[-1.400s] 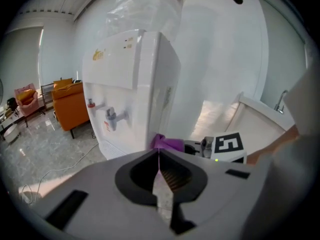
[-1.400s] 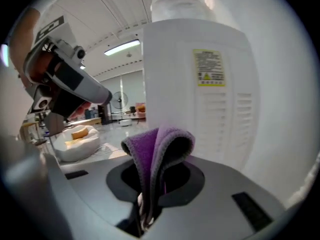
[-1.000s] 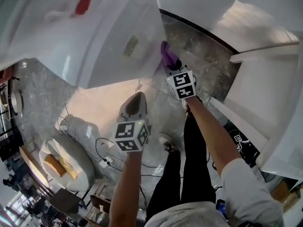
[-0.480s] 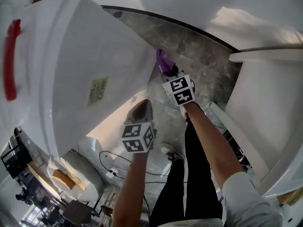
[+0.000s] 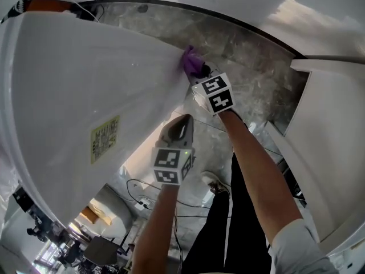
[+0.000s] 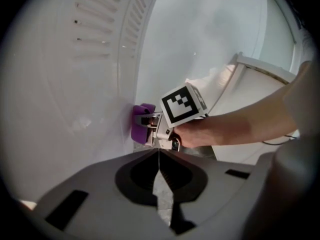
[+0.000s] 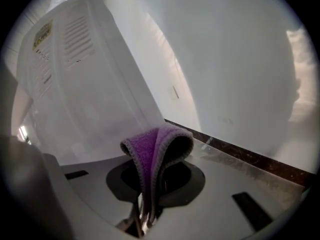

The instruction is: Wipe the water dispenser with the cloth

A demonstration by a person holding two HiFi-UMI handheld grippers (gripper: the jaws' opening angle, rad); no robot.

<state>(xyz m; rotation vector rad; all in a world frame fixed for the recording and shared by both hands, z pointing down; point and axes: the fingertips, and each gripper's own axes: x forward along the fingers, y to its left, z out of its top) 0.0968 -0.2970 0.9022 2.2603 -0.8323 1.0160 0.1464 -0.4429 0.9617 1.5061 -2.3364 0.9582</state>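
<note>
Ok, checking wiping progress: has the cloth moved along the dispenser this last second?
Yes. In the head view the cloth, in the right gripper, lies farther along the water dispenser's edge from its label sticker than before.

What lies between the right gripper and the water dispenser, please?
Only the purple cloth, pressed by the right gripper onto the water dispenser, as the left gripper view shows.

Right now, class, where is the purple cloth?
In the head view the purple cloth is at upper centre, pinched in the right gripper. It is held against the right edge of the white water dispenser.
</note>
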